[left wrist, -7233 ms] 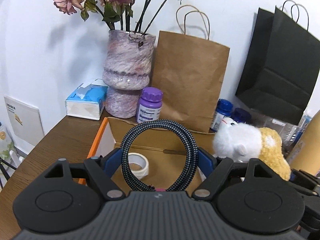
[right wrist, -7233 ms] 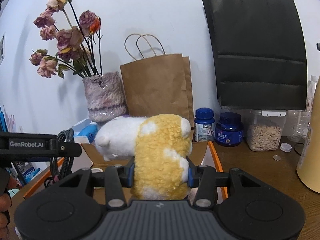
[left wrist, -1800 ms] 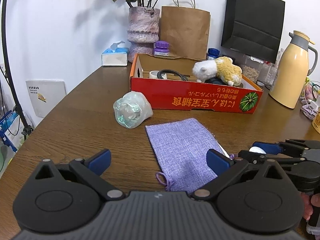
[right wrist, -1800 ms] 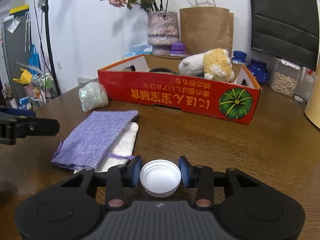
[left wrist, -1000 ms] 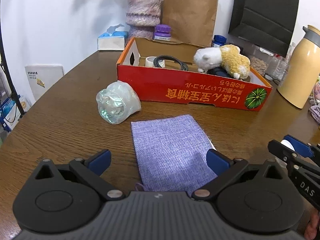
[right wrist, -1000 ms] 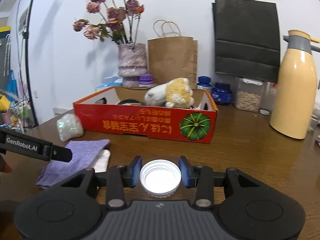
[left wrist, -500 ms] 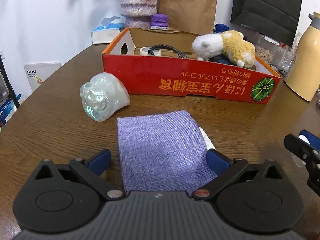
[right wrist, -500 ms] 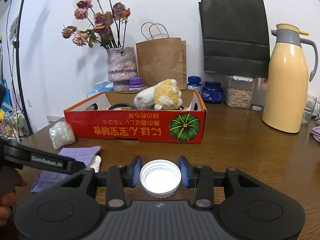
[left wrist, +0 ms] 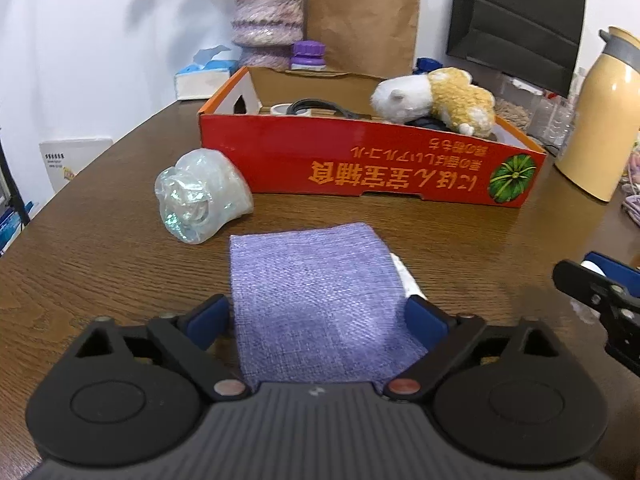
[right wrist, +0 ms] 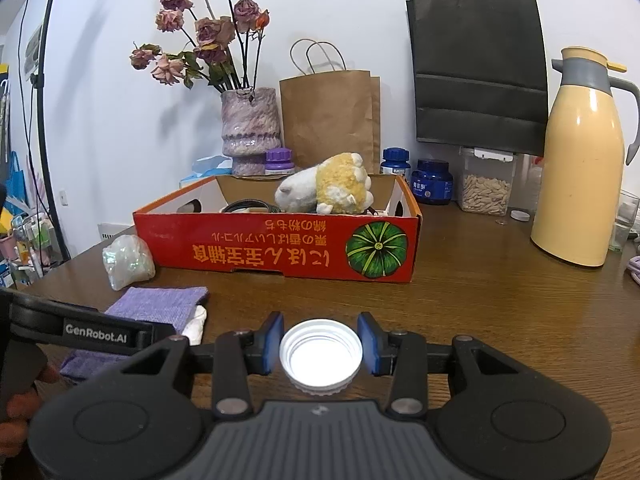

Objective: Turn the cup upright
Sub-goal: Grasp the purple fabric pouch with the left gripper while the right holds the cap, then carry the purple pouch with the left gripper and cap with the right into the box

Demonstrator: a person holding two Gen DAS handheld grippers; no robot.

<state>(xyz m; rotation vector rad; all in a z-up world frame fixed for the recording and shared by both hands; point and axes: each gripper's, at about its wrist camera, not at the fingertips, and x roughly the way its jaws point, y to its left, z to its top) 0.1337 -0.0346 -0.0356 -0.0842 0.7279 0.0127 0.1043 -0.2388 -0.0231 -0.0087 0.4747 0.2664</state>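
An iridescent, translucent cup lies on its side on the wooden table, touching the left front corner of the red box. In the right wrist view the cup shows at far left. My left gripper is open, low over a purple cloth pouch, with the cup ahead and to the left. My right gripper is shut on a white bottle cap, held just above the table in front of the box. Its fingertips show at the right edge of the left wrist view.
The red box holds a plush toy, a coiled cable and a tape roll. A yellow thermos stands at right. A vase, paper bags, jars and a tissue box line the wall. White cloth lies under the pouch.
My left gripper has moved forward and lower over the purple pouch, bringing the cup nearer. My right gripper keeps hold of the white cap and has edged slightly toward the box.
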